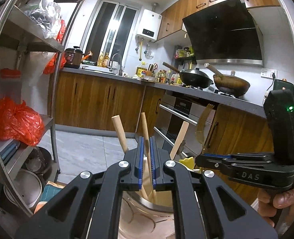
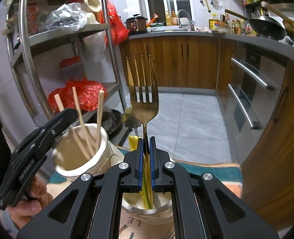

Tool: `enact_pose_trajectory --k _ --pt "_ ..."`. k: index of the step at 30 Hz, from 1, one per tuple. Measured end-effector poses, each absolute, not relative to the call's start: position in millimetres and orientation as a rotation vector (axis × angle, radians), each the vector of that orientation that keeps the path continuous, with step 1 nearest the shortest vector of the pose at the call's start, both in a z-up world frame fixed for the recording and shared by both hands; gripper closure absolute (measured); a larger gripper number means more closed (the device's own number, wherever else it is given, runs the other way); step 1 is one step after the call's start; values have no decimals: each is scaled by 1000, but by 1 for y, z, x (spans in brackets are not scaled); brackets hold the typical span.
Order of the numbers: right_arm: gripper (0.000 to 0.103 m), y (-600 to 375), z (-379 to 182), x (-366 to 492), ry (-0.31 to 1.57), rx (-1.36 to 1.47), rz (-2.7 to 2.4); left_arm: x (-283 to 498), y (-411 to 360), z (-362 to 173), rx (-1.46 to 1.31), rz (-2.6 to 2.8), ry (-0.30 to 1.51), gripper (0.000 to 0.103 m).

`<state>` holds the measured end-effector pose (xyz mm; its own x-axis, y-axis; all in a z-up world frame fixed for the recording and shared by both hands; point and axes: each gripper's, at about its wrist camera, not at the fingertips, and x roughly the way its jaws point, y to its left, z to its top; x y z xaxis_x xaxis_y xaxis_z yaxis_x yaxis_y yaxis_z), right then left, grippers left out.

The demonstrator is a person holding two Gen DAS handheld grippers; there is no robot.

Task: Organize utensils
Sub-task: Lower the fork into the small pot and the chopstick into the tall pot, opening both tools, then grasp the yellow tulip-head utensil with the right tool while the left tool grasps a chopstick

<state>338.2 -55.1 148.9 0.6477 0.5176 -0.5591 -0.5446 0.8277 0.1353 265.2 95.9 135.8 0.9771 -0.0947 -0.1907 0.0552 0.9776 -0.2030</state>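
Note:
My left gripper (image 1: 146,147) is shut on a wooden chopstick (image 1: 145,127) that stands in a cream ceramic holder (image 1: 147,219) below it, with two more chopsticks (image 1: 120,133) beside. My right gripper (image 2: 146,147) is shut on the handle of a gold fork (image 2: 143,91), tines up, over a second white holder (image 2: 147,211). The fork also shows in the left wrist view (image 1: 203,123), held by the right gripper (image 1: 201,158). In the right wrist view the chopstick holder (image 2: 75,159) sits at the left with the left gripper (image 2: 67,115) above its rim.
A steel shelf rack (image 2: 71,33) with red plastic bags (image 2: 81,95) stands at the left. Wooden cabinets, an oven (image 2: 252,91) and a counter with woks (image 1: 194,75) lie ahead and to the right. A teal and orange cloth (image 2: 206,171) lies under the holders.

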Motion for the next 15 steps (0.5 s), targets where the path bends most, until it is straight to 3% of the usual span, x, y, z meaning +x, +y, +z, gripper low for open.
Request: enact_pose_trajectory --k 3,5,9,15 --pt "82 -54 145 339 627 -44 608 261 94 140 -192 -80 196 87" --pt "79 -55 144 338 628 -49 607 253 91 144 -186 -89 181 62" --pt "71 -59 147 332 620 -51 608 237 84 154 -150 -102 162 56" --pt "69 -80 158 311 596 -29 601 207 84 168 -159 -101 159 47"
